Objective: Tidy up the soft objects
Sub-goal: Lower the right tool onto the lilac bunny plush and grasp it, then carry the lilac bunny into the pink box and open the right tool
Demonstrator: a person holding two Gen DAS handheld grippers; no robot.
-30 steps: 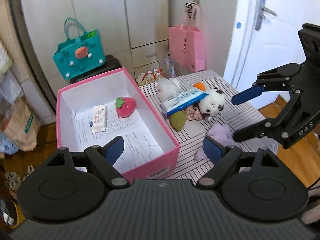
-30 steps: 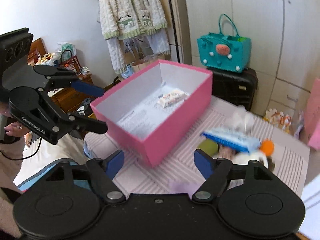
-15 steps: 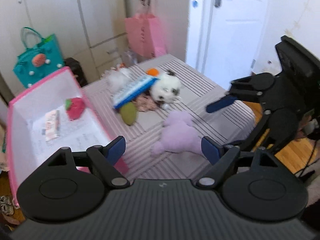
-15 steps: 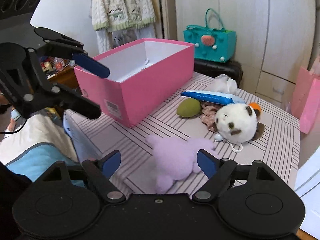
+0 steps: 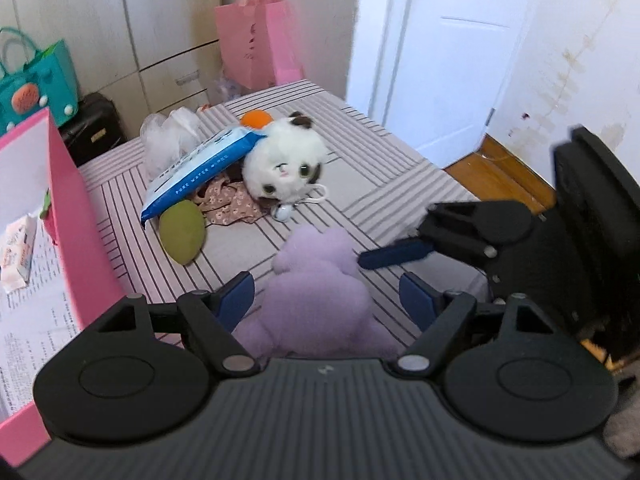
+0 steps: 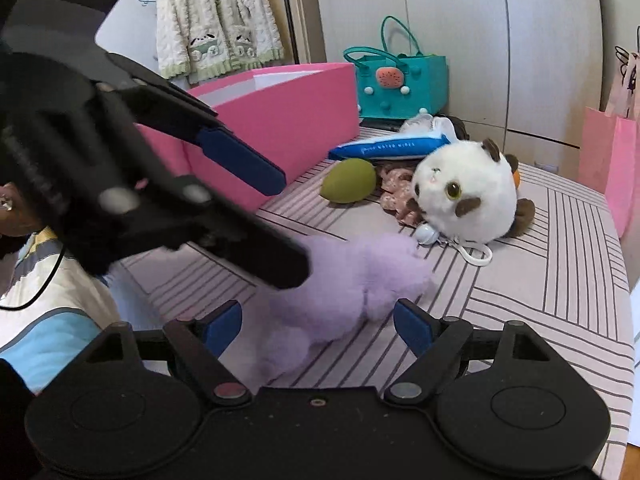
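Note:
A purple plush toy lies on the striped table, also in the right wrist view. My left gripper is open with its jaws on either side of the plush. My right gripper is open and straddles the same plush from the other side; it also shows in the left wrist view. Behind lie a white-and-brown plush cat, a green soft ball, a blue wipes pack, a floral cloth and a white fluffy item. The pink box stands at left.
Inside the pink box lie a small packet and printed paper. A teal bag sits on a black case behind the table. A pink paper bag hangs by the cupboards. A white door is at right.
Both grippers have moved down and in toward the purple plush, which now sits between the jaws of each. The pink box has slid to the left edge of the left wrist view.

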